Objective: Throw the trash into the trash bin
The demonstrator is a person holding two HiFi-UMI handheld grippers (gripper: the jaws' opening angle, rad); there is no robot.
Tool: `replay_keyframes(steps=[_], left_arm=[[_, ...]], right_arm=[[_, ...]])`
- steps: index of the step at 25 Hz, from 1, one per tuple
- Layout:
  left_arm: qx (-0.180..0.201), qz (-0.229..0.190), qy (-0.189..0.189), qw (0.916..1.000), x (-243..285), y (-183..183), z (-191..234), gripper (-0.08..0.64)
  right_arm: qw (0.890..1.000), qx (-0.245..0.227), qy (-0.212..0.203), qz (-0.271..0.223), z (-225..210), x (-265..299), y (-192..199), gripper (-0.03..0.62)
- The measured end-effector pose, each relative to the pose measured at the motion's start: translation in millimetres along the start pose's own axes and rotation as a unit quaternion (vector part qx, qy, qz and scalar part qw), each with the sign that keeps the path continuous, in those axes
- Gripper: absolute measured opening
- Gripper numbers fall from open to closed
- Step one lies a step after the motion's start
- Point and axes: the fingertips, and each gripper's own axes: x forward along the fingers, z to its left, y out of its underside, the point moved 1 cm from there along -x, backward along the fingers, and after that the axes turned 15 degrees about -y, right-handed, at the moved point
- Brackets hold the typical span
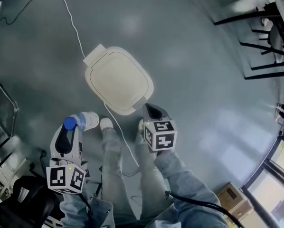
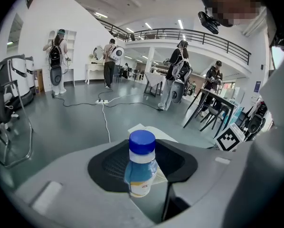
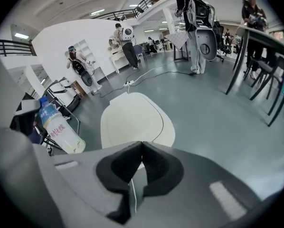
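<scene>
- Head view: the blue-capped bottle [image 1: 85, 120] is pinched in the left gripper [image 1: 71, 128], held above the floor just off the near left edge of the trash bin [image 1: 118, 80].
- The bin's lid is seen shut. If released now, the bottle would be bounced off the lid and sent rolling across the floor.
- The right gripper [image 3: 141, 150] is pressed together on nothing, its tips by the bin's near right corner. Whether the lid is worked by pedal or by lifting cannot be made out, and a slipped push there could shove the bin away.
- A white cable [image 1: 71, 20] is laid up to the bin and on between the legs, so a snag or trip is possible.
- Chairs [image 1: 263, 37] and a cardboard box [image 1: 233, 197] are set well apart and are judged no obstruction.
</scene>
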Motion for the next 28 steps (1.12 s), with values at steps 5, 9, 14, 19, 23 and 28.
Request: replay_keyframes(steps=[5, 9, 14, 19, 23, 28], left_arm=[[-0.001, 0.001, -0.007, 1.0, -1.2, -0.7, 8.8, 0.179], [-0.007, 0.002, -0.012, 0.9999, 0.5, 4.9, 16.9, 0.179], [-0.008, 0.01, -0.016, 0.9998, 4.6, 5.9, 19.6, 0.179], [-0.005, 0.015, -0.019, 0.9997, 5.9, 5.7, 21.1, 0.179], [-0.001, 0.013, -0.018, 0.9998, 7.7, 4.1, 21.0, 0.179], [0.002, 0.011, -0.011, 0.9999, 6.3, -0.5, 11.1, 0.179]], right_arm=[[1.0, -0.002, 0.003, 0.02, -4.7, 12.5, 8.8, 0.003], [0.999, -0.004, 0.011, 0.038, -8.6, 19.6, 14.7, 0.003], [0.998, -0.008, 0.021, 0.065, -15.9, 27.7, 24.2, 0.003], [0.997, -0.016, 0.025, 0.076, -19.5, 32.6, 29.6, 0.003], [0.994, -0.041, 0.029, 0.094, -21.6, 36.1, 33.7, 0.005], [0.994, -0.052, 0.02, 0.096, -21.0, 37.2, 36.6, 0.005]])
